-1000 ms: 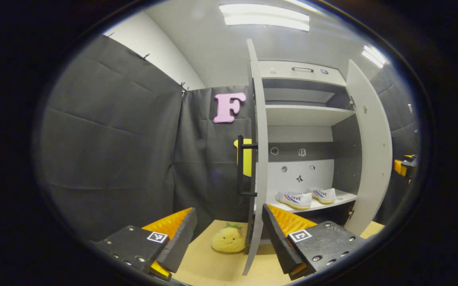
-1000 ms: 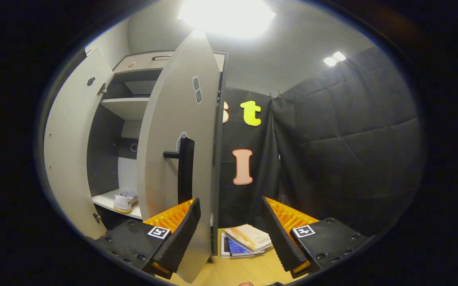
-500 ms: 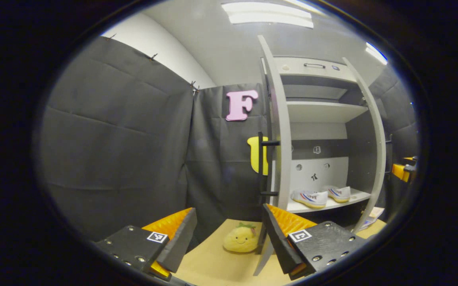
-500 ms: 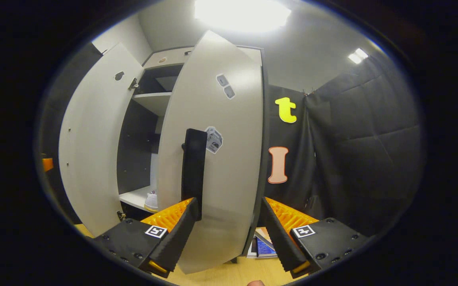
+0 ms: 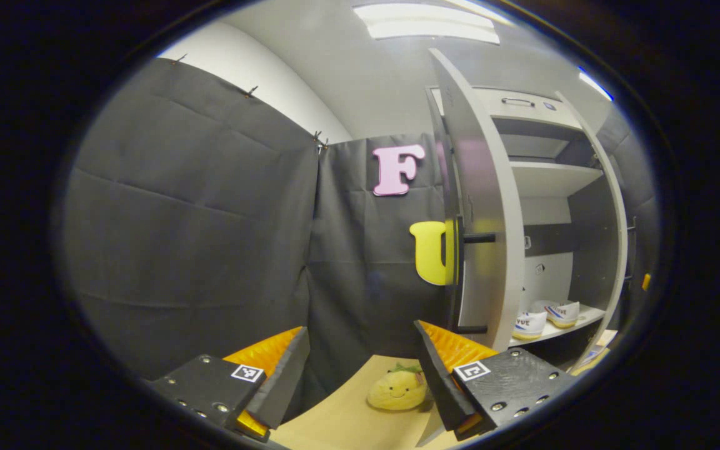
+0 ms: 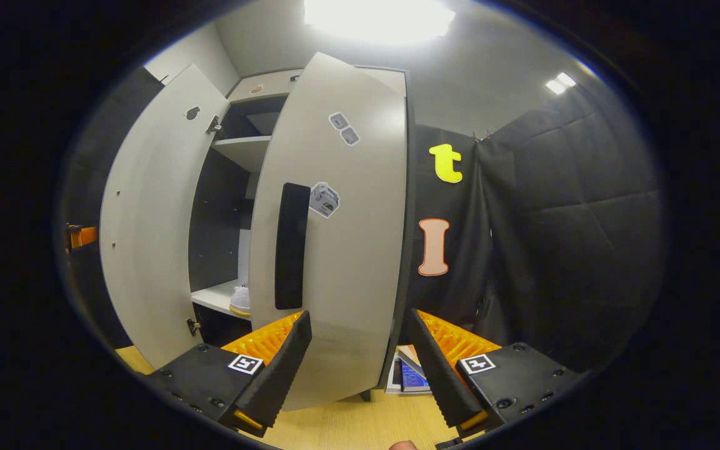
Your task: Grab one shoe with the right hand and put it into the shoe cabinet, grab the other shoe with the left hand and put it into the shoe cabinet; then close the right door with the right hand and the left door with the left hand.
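Two white shoes (image 5: 547, 314) with coloured stripes lie side by side on the lower shelf of the grey shoe cabinet (image 5: 554, 178). The left door (image 5: 488, 237) stands ajar, with its black handle (image 5: 469, 281) just above my left gripper (image 5: 360, 369), which is open and holds nothing. My right gripper (image 6: 357, 369) is also open and empty. It is low in front of the right door (image 6: 347, 262), which is partly swung in and carries a black handle (image 6: 291, 247). One shoe's toe (image 6: 241, 300) peeks through the gap between the doors.
A yellow plush toy (image 5: 397, 389) lies on the wooden floor beside the left door. Books (image 6: 407, 375) lie on the floor behind the right door. The left door's inner face (image 6: 147, 237) shows in the right gripper view, with the other gripper (image 6: 82, 236) beyond it.
The right door has swung inward, now turning its outer face and handle to the right gripper. The left door has also swung partway in, hiding more of the shelf and shoes.
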